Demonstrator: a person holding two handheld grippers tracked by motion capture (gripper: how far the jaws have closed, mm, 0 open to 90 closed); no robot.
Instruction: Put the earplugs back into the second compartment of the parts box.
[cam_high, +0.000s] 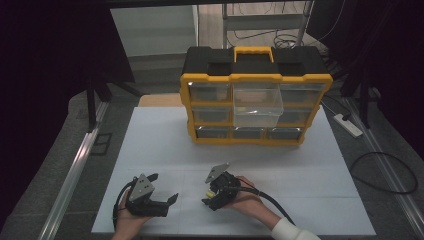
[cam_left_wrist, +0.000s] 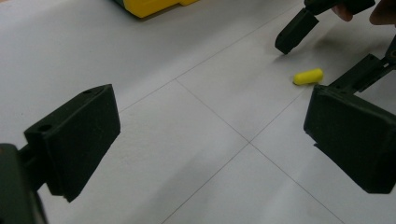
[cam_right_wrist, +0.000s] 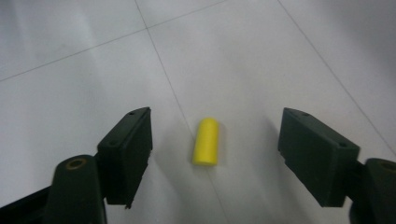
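We are working over a white table (cam_high: 280, 165) scored with thin lines, dark curtains hanging on both sides. Our right gripper (cam_right_wrist: 215, 149) is hovering low with its jaws spread wide, and a small yellow cylinder (cam_right_wrist: 206, 141) is lying flat on the table between them, touching neither. Our left gripper (cam_left_wrist: 210, 140) is also gaping wide over bare table, holding nothing; from its camera the cylinder (cam_left_wrist: 308, 76) is lying near the right jaw, just below the tip of the other gripper. In the high view the right gripper (cam_high: 212, 192) is covering the cylinder, and the left gripper (cam_high: 165, 192) is sitting just beside it. Farther back, a yellow-and-black drawer organizer (cam_high: 255, 95) is standing upright with one clear drawer (cam_high: 257, 105) pulled out. What the drawers contain is too dim to make out.
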